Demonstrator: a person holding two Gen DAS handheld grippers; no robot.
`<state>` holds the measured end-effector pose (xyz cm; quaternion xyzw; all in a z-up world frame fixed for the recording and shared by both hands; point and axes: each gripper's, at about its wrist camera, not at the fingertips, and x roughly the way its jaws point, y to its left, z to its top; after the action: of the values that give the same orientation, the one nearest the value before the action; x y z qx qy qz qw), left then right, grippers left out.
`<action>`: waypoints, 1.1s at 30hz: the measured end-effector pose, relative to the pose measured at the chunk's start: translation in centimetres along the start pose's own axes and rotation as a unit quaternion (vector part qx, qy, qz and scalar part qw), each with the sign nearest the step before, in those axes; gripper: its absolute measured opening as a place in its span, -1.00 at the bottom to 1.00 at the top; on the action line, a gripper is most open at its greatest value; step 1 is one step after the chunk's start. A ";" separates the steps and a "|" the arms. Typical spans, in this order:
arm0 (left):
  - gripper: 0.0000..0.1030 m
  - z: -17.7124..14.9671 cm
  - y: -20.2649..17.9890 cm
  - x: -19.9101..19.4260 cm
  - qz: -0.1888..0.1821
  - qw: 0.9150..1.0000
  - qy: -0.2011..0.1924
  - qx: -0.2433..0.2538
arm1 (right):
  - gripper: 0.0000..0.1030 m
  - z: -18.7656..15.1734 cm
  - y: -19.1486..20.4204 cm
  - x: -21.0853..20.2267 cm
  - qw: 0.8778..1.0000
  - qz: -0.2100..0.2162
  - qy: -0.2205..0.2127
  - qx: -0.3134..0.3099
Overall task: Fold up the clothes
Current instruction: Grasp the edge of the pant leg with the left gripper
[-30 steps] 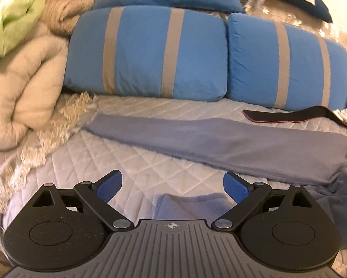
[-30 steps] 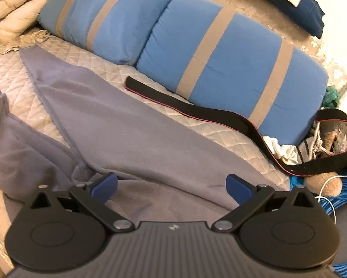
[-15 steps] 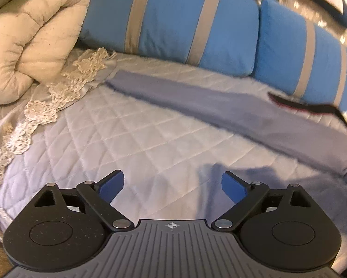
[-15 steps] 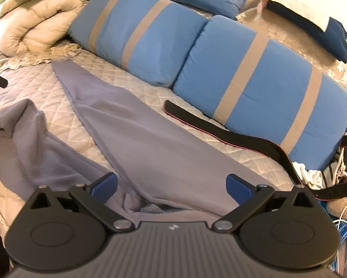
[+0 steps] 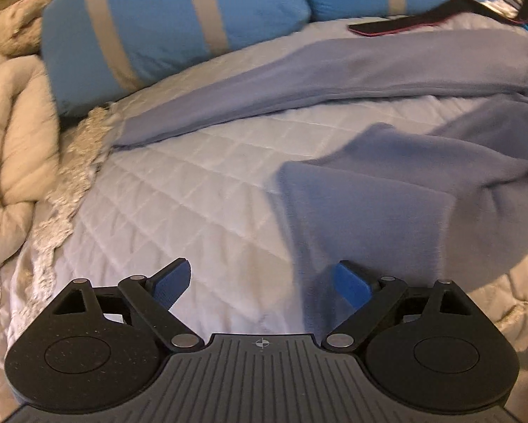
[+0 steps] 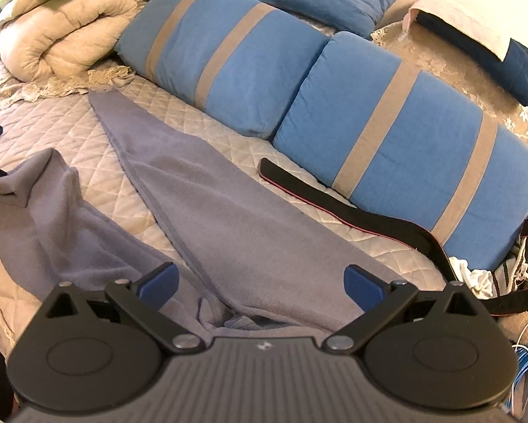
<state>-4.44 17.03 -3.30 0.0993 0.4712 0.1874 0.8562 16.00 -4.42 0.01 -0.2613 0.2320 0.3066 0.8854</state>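
A grey-blue pair of fleece trousers (image 6: 235, 211) lies spread on the quilted bed (image 5: 179, 211), one leg (image 5: 299, 81) stretched toward the pillows. The other leg (image 5: 369, 208) is bent back, its end close in front of my left gripper. My left gripper (image 5: 262, 276) hangs low over that leg end and its jaws are closing. The cloth's edge runs between them, with the right pad over cloth and the left over bare quilt, neither pressing. My right gripper (image 6: 260, 276) stands open above the bunched seat of the trousers, holding nothing.
Two blue pillows with tan stripes (image 6: 398, 148) line the back of the bed. A rolled beige comforter (image 5: 13, 141) and lace trim (image 5: 77, 162) sit at the left. A black strap (image 6: 334, 204) lies beside the far leg. Blue cables (image 6: 526, 359) lie off the right edge.
My left gripper has sunk toward the near leg end and rolled, so the bed looks tilted, and its jaws have narrowed a little. My right gripper shifted sideways earlier, then held still.
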 end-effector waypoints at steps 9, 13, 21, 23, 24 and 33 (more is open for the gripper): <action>0.31 -0.9 0.5 0.0 -0.046 0.999 -0.007 -0.020 | 1.00 -0.2 1.2 -0.2 1.000 0.008 -0.003 -0.026; 0.07 -1.7 0.8 -0.2 -0.079 0.996 -0.008 -0.036 | 1.00 0.0 1.2 -0.6 1.000 0.009 -0.010 -0.023; -0.41 -2.0 1.2 -0.4 -0.128 0.990 0.008 -0.065 | 1.00 0.1 1.0 -1.1 1.000 0.013 -0.017 -0.021; -0.65 -2.0 1.3 -0.4 -0.137 0.988 0.010 -0.068 | 1.00 0.1 0.9 -1.1 1.000 0.014 -0.017 -0.020; -0.73 -2.0 1.3 -0.4 -0.139 0.988 0.010 -0.069 | 1.00 0.1 0.9 -1.1 1.000 0.015 -0.017 -0.017; -0.91 -1.3 1.7 -0.5 -0.065 0.998 0.010 -0.014 | 1.00 0.4 -0.2 -0.2 1.000 0.003 0.000 0.012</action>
<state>-6.22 18.35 -3.02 0.0541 0.4824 0.1386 0.8632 16.09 -4.43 0.46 -0.2498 0.2360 0.3062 0.8878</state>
